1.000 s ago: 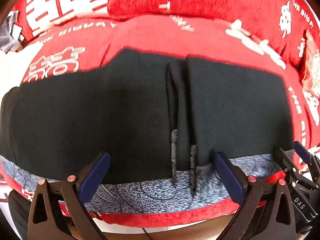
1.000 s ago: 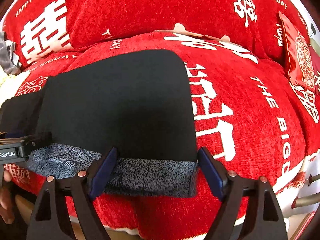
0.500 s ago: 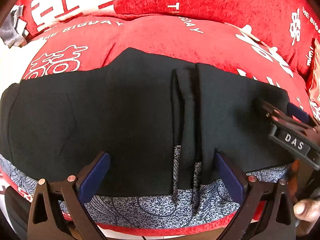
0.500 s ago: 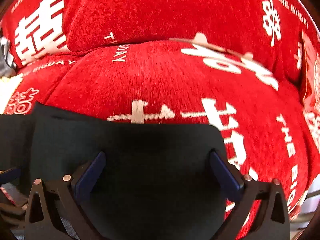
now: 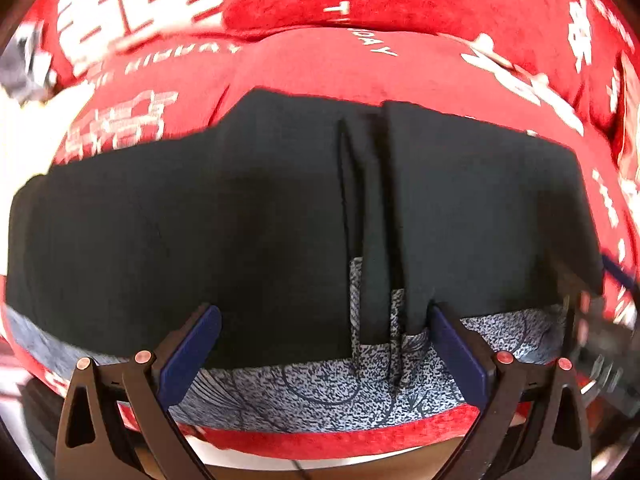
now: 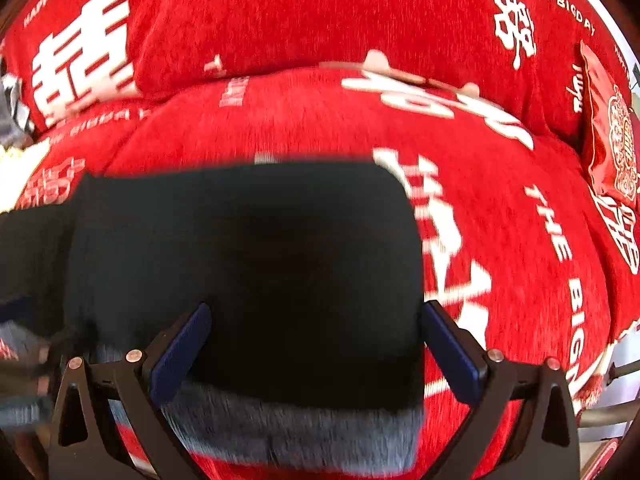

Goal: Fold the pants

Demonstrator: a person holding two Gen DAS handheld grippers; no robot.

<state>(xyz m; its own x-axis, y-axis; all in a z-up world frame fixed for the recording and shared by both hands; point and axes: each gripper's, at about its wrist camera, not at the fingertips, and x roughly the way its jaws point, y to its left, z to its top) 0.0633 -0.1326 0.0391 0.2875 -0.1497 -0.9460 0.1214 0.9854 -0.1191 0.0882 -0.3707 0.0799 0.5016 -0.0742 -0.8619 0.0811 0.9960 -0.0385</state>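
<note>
So the pants [image 5: 248, 216] lie flat on the sofa [image 6: 500, 208], barely folded; both grippers [image 5: 324, 356] [image 6: 316, 348] gape wide, holding nothing.

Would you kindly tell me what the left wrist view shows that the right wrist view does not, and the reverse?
Only the left wrist view shows the narrow vertical folds in the middle of the black pants, with the grey patterned fabric sharp below them. Only the right wrist view shows the pants' right end and a red packet at the far right. Both show the pants lying flat on the red cover, with the left gripper and right gripper open, holding nothing.
</note>
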